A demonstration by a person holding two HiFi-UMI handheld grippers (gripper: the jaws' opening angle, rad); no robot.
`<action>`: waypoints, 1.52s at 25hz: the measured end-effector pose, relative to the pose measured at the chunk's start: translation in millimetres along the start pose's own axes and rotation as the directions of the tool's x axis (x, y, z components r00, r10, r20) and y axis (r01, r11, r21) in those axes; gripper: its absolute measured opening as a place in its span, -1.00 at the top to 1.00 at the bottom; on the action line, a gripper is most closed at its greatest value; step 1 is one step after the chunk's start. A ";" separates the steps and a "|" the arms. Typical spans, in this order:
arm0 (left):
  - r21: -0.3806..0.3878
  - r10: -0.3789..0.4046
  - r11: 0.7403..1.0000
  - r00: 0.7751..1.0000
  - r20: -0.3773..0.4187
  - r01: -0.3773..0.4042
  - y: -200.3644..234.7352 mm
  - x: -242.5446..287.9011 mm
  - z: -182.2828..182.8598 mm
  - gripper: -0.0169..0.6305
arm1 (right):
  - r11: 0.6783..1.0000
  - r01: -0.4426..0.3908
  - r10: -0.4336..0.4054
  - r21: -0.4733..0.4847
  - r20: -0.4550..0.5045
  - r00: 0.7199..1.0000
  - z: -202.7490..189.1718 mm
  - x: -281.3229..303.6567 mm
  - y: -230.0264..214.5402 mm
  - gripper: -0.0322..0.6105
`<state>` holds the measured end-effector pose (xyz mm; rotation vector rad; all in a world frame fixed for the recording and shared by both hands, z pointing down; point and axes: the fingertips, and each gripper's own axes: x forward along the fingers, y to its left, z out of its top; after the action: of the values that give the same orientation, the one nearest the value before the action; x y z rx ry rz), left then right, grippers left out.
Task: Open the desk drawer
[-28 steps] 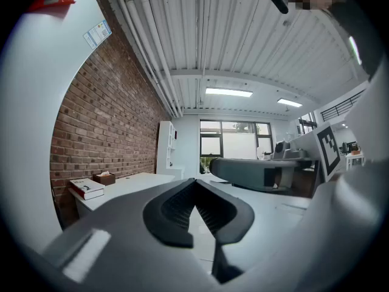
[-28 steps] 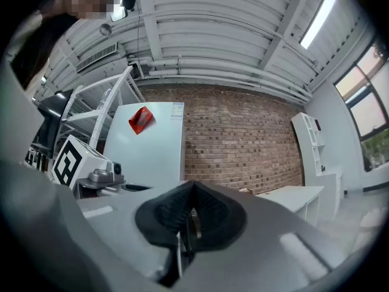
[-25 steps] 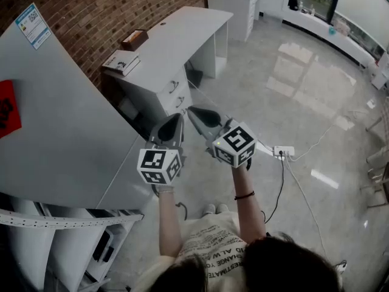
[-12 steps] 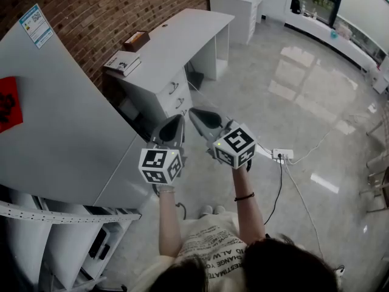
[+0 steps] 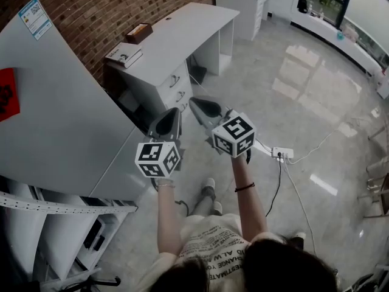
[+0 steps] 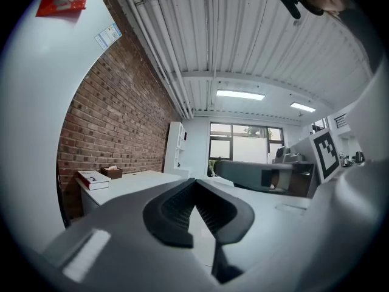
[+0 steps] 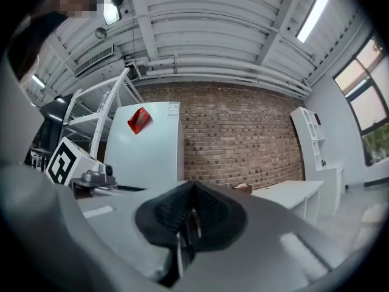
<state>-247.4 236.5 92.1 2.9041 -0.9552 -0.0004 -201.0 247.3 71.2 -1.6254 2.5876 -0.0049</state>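
Toward the upper middle of the head view, the white desk [image 5: 194, 26] stands along the brick wall [image 5: 121, 5]. Its drawers [image 5: 168, 90] are stacked at the end nearer you, and each front looks closed and carries a small curved handle [image 5: 175, 79]. Both of your tools are well apart from it, held in the air at the centre of the frame. The left gripper [image 5: 172, 117] has its jaws pressed together on nothing, and the right gripper [image 5: 197, 104] is likewise clenched and empty, as each gripper's own view shows. You will have to part one pair of jaws before either can take anything. Expect the drawer to be a stiff, boxy thing that only moves one way, straight out on its runners, probably with a little drag at the start and then an easy slide. What lies inside cannot be seen, so you cannot tell its weight. The handle is the one sensible hold: it looks thin, hard and probably smooth, so close on its middle, not an end, or the jaws may slip off sideways. Pull level and square to the front, because a skewed pull is likely to bind it. The book [image 5: 124, 55] and the small box [image 5: 138, 32] sit on the desktop at the upper left, clear of the drawers.
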 end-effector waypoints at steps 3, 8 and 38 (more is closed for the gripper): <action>-0.007 0.013 1.000 1.000 -0.009 -0.013 4.9 8.4 -7.6 0.94 | 1.000 -0.007 0.007 0.001 -0.013 1.000 -6.7 5.6 -10.2 0.89; -0.018 0.025 1.000 0.999 -0.026 -0.026 14.8 28.0 -25.1 0.94 | 1.000 -0.018 0.018 0.019 -0.014 1.000 -19.9 24.1 -31.0 0.89; -0.114 0.149 0.980 0.980 -0.131 -0.164 112.0 261.8 -89.2 0.94 | 0.985 -0.130 0.146 0.116 -0.138 0.980 -94.3 171.3 -243.9 0.89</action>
<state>-100.7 -1.3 196.9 2.6745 -1.1169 0.1223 -62.7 -16.9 164.8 -1.4580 2.7498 -0.2579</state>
